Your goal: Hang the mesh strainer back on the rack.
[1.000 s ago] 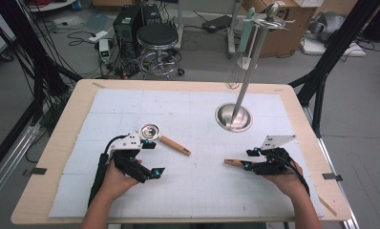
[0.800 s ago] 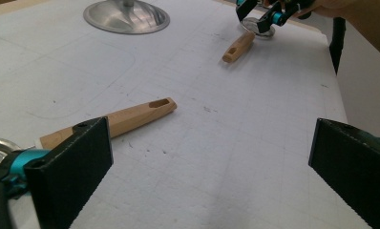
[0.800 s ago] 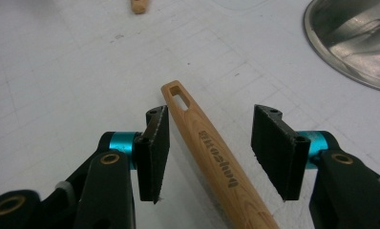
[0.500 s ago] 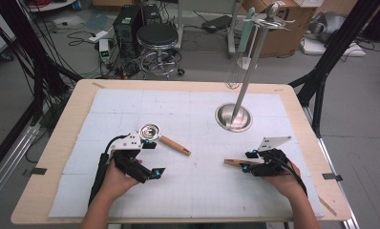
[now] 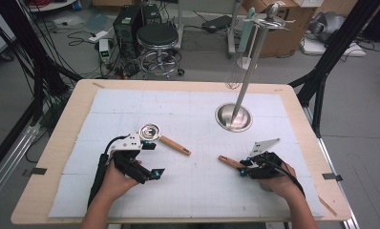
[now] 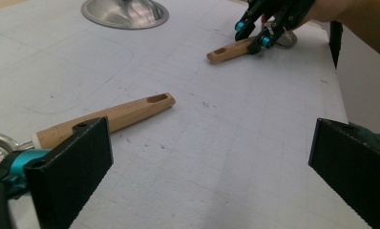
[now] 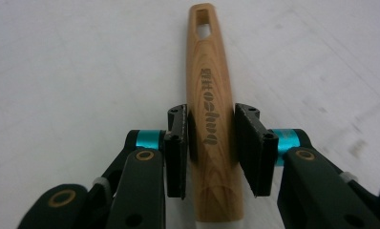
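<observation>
While the person's two forearms came in from the near edge of the desk [image 5: 54,157], each hand held a gripper low over the white gridded mat [image 5: 193,191] that covered most of the wooden top. On the person's right, the right gripper [image 5: 242,168] lay almost flat, pointing toward the middle of the mat. Its jaws had just been closing around the wooden handle [image 7: 211,119] of a utensil lying there. In the right gripper view the pads sat against both sides of the handle, near its middle, so it looked clamped, or very nearly so. That level approach suited a thin handle resting flat on the mat. The handle's far end, with its hanging slot, pointed away from the hand.

On the left, the left gripper [image 5: 150,160] hovered with its jaws wide apart and nothing between them. A second utensil [image 5: 160,135] lay just beside it, its round metal bowl close to the gripper body and its wooden handle angled toward the middle of the mat, seemingly waiting its turn.

Farther back, right of centre, stood a metal rack [image 5: 234,117] with a round base and a tall pole. A whisk [image 5: 234,76] hung from its top, which suggested the slotted handles were meant to hang there too
</observation>
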